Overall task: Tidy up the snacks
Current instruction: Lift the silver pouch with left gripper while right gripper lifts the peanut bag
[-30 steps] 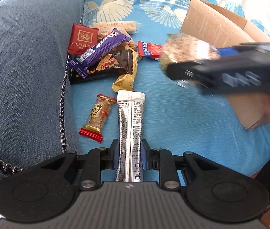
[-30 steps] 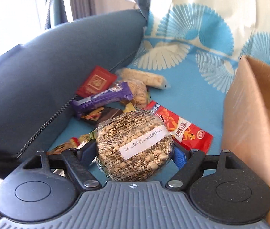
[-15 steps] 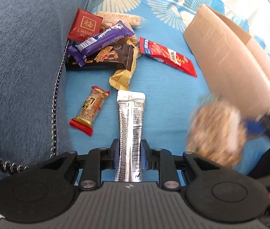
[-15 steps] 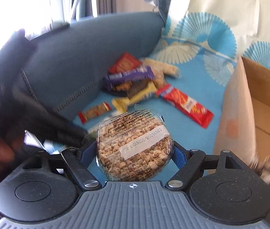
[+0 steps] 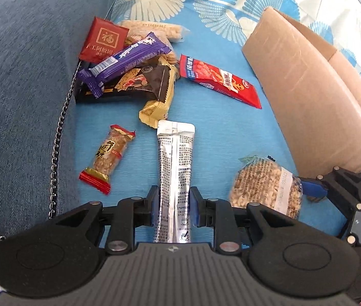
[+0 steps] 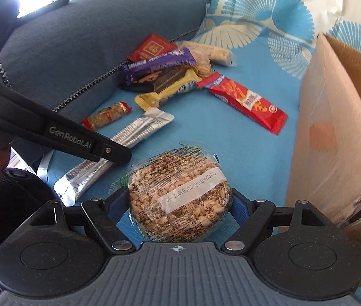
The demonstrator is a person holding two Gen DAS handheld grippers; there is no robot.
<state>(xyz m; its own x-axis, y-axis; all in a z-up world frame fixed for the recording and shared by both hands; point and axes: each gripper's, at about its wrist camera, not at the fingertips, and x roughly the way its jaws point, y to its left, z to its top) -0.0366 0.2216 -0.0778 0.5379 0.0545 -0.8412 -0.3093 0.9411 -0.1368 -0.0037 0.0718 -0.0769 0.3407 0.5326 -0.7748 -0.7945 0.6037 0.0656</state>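
Sorting is at an early stage. Your left gripper (image 5: 175,205) is clamped on the long silver foil sachet (image 5: 176,168), its jaws having just eased apart slightly with the sachet between them. Your right gripper (image 6: 179,201) grips the round clear-wrapped puffed-grain cake (image 6: 180,199), low beside the near corner of the open brown cardboard box (image 5: 308,97). Left of the box, on the blue patterned sofa cover (image 5: 218,132), remain the red flat snack packet (image 5: 218,80), the red-ended nut bar (image 5: 107,158) and a mixed wrapper pile headed by the purple bar (image 5: 127,60). Nothing is visibly boxed yet.
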